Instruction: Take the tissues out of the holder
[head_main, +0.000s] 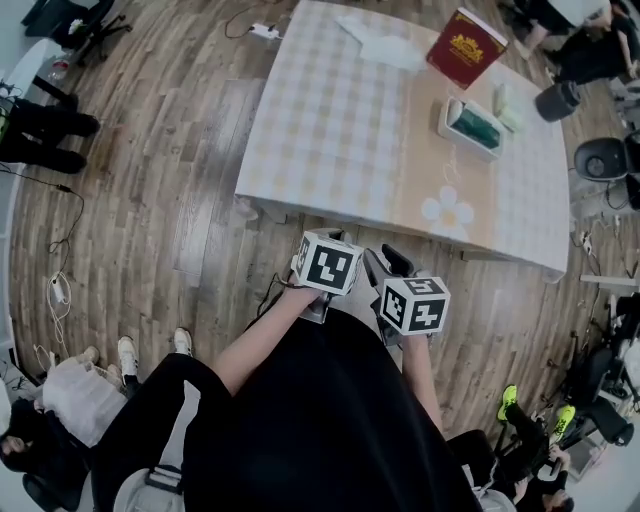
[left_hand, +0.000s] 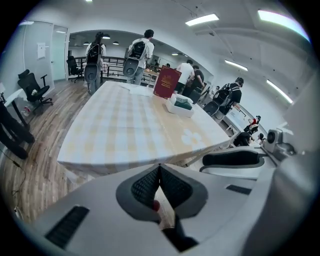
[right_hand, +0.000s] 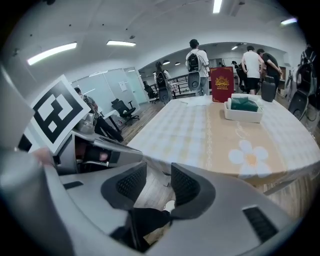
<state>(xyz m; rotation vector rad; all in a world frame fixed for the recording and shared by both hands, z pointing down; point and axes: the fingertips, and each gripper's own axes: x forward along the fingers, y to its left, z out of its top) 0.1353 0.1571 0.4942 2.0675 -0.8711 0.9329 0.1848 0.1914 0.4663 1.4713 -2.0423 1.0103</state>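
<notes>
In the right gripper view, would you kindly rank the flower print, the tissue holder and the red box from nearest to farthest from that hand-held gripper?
1. Flower print, near edge of the table.
2. Tissue holder, mid-table, right side.
3. Red box, far end, upright.

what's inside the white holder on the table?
A dark green pack fills the white holder, its top showing above the rim. Anything beneath the pack is hidden by it and the holder's walls.
</notes>
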